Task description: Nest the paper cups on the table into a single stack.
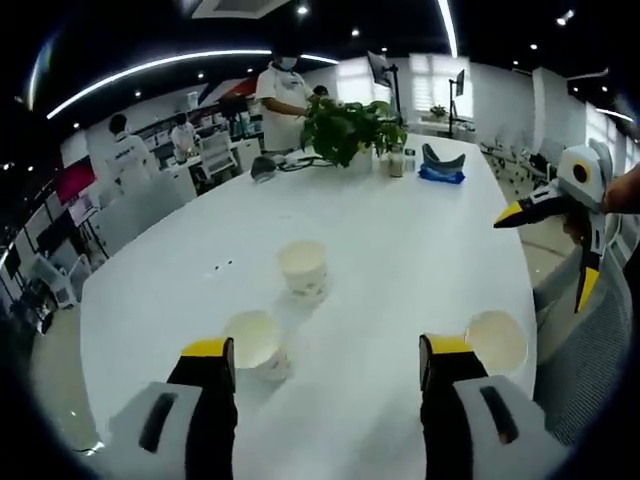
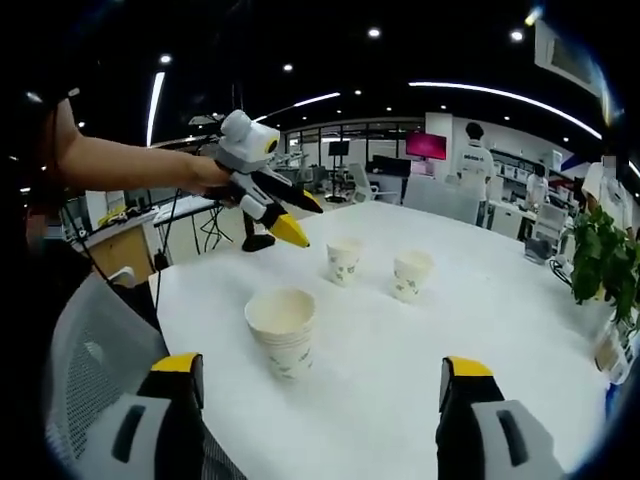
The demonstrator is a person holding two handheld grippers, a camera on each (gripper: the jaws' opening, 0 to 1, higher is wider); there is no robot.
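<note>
My right claw (image 2: 320,385) and left claw (image 1: 327,365) hang released above three paper cups (image 2: 282,330) standing apart on the counter (image 2: 420,350).

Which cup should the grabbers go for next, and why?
Probably lower the left gripper onto the nearest single cup. Both grippers are open and hold nothing, three cups stand apart on the table, and the cup by the edge already looks stacked.

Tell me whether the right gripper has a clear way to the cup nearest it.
Probably yes: the right gripper is open, and bare table lies between its jaws and the nearest cup.
</note>
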